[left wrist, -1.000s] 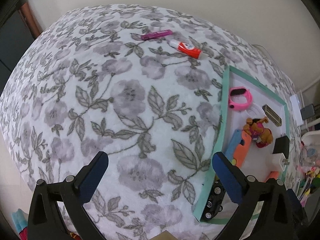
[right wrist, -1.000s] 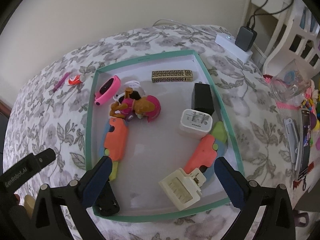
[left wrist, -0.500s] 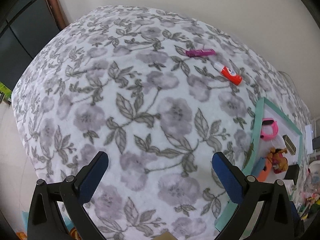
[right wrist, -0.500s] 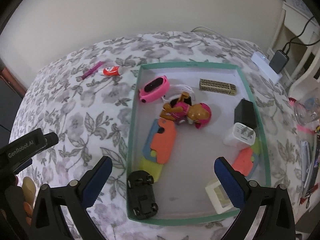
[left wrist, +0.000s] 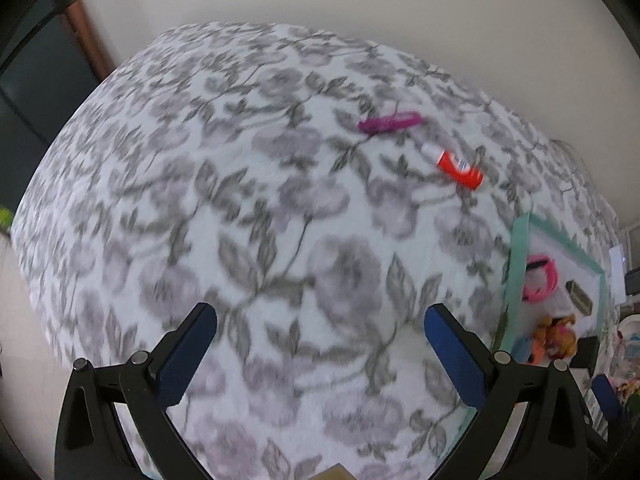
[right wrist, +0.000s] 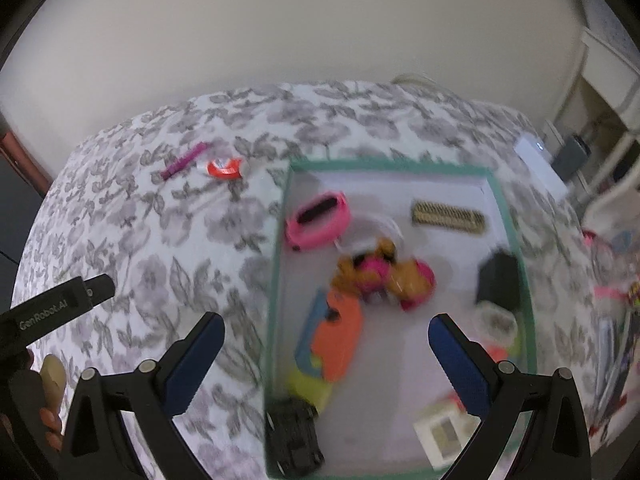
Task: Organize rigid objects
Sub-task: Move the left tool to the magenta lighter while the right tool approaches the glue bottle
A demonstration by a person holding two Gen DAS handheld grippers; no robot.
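- The left claw point(left wrist: 320, 344) has its two blue-padded fingers point(left wrist: 188, 354) spread wide apart, with nothing between them.
- The right claw point(right wrist: 326, 350) is likewise spread wide, its blue pads point(right wrist: 458, 364) gripping nothing.
- In the right wrist view, the left claw's black body point(right wrist: 52, 312) reaches in from the near left edge.
- A person's hand point(right wrist: 50, 400) wraps the handle just below that body, fingertips showing at the frame's left edge.

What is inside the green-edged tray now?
The tray holds a pink band, patterned bar, toy dog, orange toy, black car and chargers. Anything underneath these is hidden.
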